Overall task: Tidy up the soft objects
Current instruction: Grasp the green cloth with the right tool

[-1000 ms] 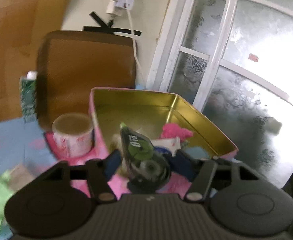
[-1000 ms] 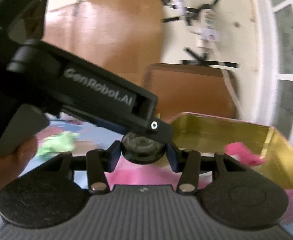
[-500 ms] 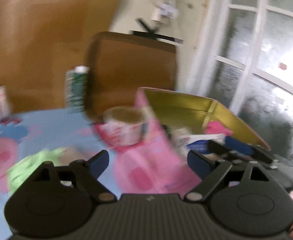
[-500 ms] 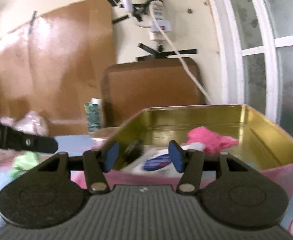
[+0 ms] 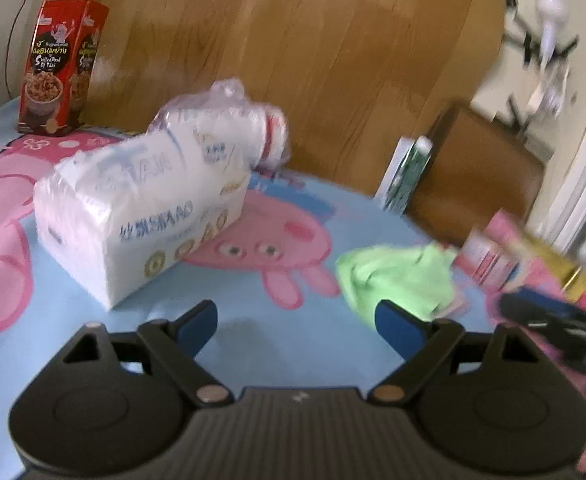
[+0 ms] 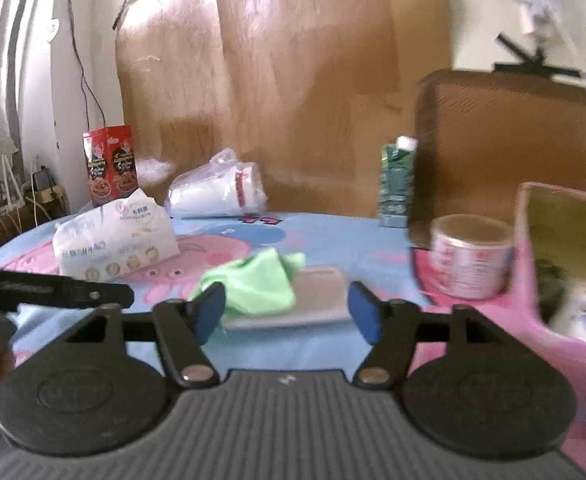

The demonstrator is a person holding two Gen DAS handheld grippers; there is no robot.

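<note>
Both grippers are hanging low over the blue cartoon tablecloth (image 5: 301, 356), and both are holding nothing. The left gripper (image 5: 296, 323) is standing wide open above a bare patch of cloth. The right gripper (image 6: 287, 312) is also spread wide, and through its gap the green cloth (image 6: 257, 284) is showing. I think the fingers are opened like this so they can go around something squashy.

The green cloth is lying crumpled in a heap, partly on top of a flat pale pad (image 6: 313, 300) on the table. It is bunched up, so it has no clear long side; one floppy corner is sticking out toward the pink tin. From the left camera the green cloth (image 5: 397, 280) is sitting just past the right-hand blue finger, close to the tin.

The pink tin (image 6: 565, 332) with the gold inside is standing open on the right. Things are already lying in it, so it looks like the place where stuff goes. A roll of tape (image 6: 469, 260) is sitting just beside it.

Farther off, the tissue pack (image 5: 141, 216) is lying flat, with its long side running from near-left to far-right. Behind it a bag of white cups (image 6: 217, 192) is lying on its side. At the back, a green carton (image 6: 397, 184) and a red box (image 5: 59, 68) are standing upright near the wooden board.
</note>
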